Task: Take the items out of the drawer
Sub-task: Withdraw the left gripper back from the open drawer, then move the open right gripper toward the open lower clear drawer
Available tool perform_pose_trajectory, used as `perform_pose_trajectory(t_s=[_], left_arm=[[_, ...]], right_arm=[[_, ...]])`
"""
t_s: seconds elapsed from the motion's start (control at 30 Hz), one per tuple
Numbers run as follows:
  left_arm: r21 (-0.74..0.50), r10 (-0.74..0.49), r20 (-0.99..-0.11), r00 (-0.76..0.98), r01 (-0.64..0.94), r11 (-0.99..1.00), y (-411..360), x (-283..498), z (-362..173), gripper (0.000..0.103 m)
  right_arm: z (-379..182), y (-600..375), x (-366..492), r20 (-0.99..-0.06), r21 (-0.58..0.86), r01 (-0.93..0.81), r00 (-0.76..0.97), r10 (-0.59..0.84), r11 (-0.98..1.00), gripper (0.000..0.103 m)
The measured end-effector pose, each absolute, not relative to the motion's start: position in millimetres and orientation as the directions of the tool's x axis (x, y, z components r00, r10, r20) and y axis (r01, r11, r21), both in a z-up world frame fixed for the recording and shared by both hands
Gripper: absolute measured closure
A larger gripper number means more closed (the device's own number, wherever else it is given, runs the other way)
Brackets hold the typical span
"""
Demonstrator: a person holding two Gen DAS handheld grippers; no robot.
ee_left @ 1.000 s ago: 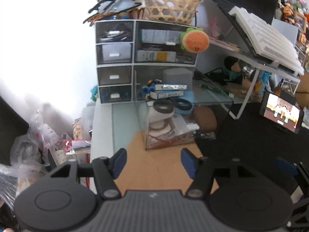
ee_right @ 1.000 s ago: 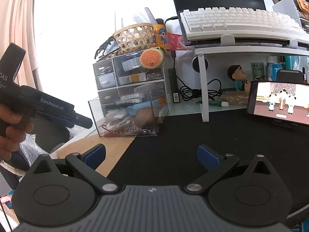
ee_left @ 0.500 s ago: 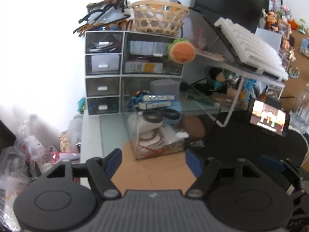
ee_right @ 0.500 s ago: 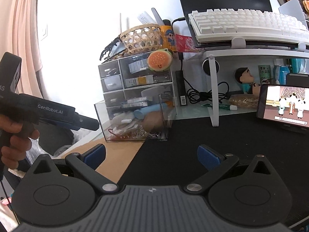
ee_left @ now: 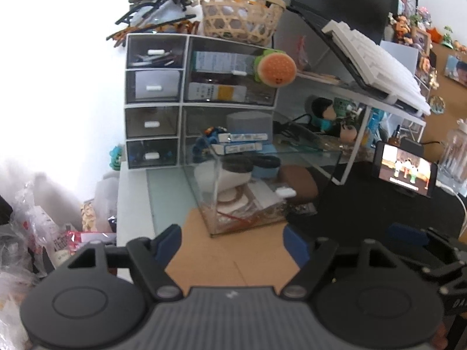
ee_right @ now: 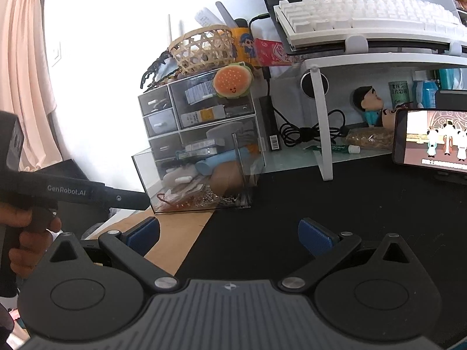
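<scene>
Left gripper (ee_left: 233, 240), as I hold it: jaws spread wide, nothing between them, hovering over the tan desk surface (ee_left: 210, 259) and aimed at the pulled-out clear drawer (ee_left: 233, 192). That drawer stands well out from the lower right bay of the grey drawer unit (ee_left: 154, 102), its front end resting on the desk. Its contents: tape rolls (ee_left: 233, 195), a white item, a light-blue object and a red cord at the bottom. Four small closed drawers with white pulls fill the unit's left column. A woven basket (ee_left: 242, 14) sits on top; a burger-shaped plush (ee_left: 275, 68) hangs at the unit's upper right corner. Farther right, a white keyboard (ee_right: 364, 20) rests on a white riser, and a phone (ee_right: 432, 140) with a lit screen leans on the black mat (ee_right: 321, 204). Right gripper (ee_right: 229, 234): likewise wide and empty, above the mat's edge, short of the drawer.
</scene>
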State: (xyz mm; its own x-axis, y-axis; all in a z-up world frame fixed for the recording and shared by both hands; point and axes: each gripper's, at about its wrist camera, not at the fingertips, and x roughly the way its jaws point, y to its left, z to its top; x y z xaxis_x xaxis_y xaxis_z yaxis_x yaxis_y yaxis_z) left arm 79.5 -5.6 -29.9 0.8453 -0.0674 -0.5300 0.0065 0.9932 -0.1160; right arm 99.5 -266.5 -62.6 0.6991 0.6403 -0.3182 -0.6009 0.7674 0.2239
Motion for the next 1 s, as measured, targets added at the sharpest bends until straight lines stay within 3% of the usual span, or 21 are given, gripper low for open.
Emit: perform_pose_trajectory(t_s=[0.27,0.4,0.5,0.73,1.0], left_arm=[[-0.118,-0.059,-0.510,0.858,-0.002,0.993,2,74,-32,0.023],[-0.148,-0.071,-0.498,0.864,-0.004,0.989,5,73,-29,0.023],[-0.145,-0.068,-0.485,0.872,-0.004,0.989,7,69,-24,0.023],[-0.150,-0.065,-0.450,0.891,-0.003,0.989,12,58,-15,0.023],[-0.153,-0.071,-0.430,0.900,0.005,0.988,22,48,-9,0.023]], right_arm=[[-55,-260,93,-0.282,0.212,-0.597,0.720,0.634,0.773,0.000],[-52,-255,89,-0.288,0.219,-0.608,0.707,0.646,0.763,0.002],[-48,-251,90,-0.311,0.237,-0.616,0.684,0.660,0.751,0.009],[-34,-244,87,-0.321,0.270,-0.615,0.668,0.671,0.741,0.010],[-17,-230,78,-0.335,0.205,-0.599,0.700,0.631,0.774,0.015]])
